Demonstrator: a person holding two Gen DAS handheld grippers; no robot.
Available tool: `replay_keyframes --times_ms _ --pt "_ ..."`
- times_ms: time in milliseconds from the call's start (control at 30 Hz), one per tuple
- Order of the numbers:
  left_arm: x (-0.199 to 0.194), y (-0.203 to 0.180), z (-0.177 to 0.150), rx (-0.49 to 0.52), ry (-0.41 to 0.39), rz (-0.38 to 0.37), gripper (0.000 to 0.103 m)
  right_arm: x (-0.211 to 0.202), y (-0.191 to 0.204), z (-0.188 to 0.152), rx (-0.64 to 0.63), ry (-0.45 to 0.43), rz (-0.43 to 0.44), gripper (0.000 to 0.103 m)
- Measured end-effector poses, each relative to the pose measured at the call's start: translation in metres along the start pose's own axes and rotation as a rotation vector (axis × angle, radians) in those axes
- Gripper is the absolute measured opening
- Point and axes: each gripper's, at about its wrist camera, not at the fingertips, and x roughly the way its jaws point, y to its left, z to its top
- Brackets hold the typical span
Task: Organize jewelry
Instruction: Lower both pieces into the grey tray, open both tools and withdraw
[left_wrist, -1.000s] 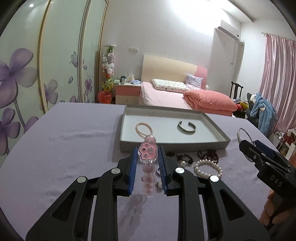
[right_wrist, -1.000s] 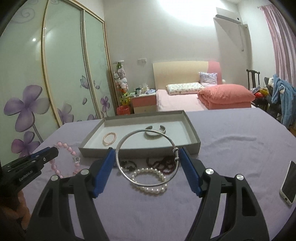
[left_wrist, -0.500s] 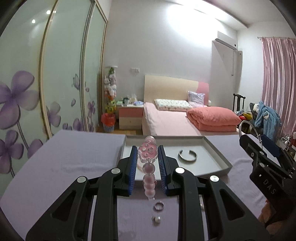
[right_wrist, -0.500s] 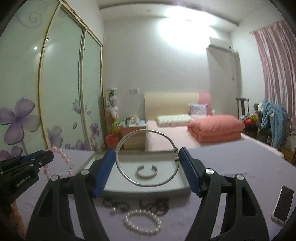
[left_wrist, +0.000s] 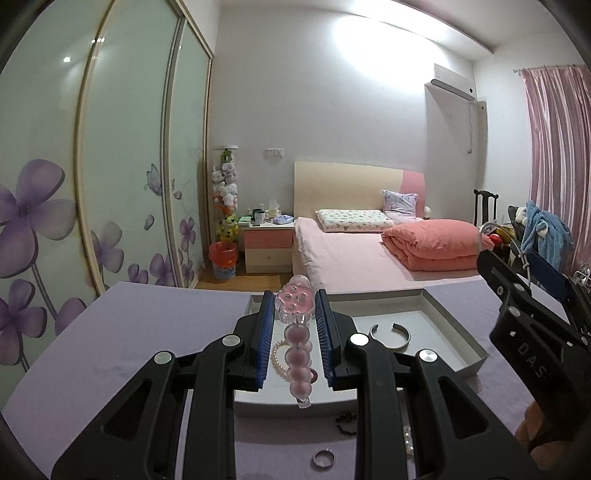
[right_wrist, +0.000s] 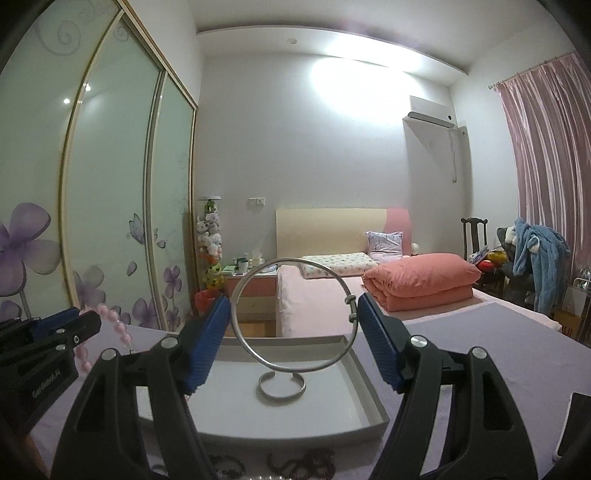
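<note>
My left gripper (left_wrist: 294, 314) is shut on a pink bead bracelet (left_wrist: 296, 350) with a paw charm, held above the near left part of the grey tray (left_wrist: 465, 345). My right gripper (right_wrist: 293, 314) is shut on a large thin silver bangle (right_wrist: 291, 365), held upright above the tray (right_wrist: 369, 391). In the tray lie a silver cuff (left_wrist: 390, 336), also in the right wrist view (right_wrist: 281, 386), and a pearl bracelet (left_wrist: 277, 356) partly hidden behind my left fingers.
On the purple table in front of the tray lie a small ring (left_wrist: 324, 459), a dark bead bracelet (left_wrist: 346, 430) and more dark beads (right_wrist: 306, 461). A phone (right_wrist: 574, 424) lies at the right. A bed and wardrobe stand behind.
Both grippers have moved forward over the tray with their jewelry still held. The tray now lies closer and lower in both views.
</note>
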Motion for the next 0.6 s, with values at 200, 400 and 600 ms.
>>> replay_keyframes --times_ms 200,400,600 --pt "0.019 -0.002 0.000 0.003 0.021 -0.009 0.023 0.030 -0.003 -0.003 0.013 0.044 -0.001 0.069" --pt "0.042 -0.003 -0.004 0.000 0.061 -0.024 0.023 0.063 -0.004 -0.012 0.017 0.120 0.005 0.069" --pt "0.061 -0.002 -0.005 -0.006 0.099 -0.041 0.023 0.095 0.001 -0.027 0.021 0.228 0.025 0.069"
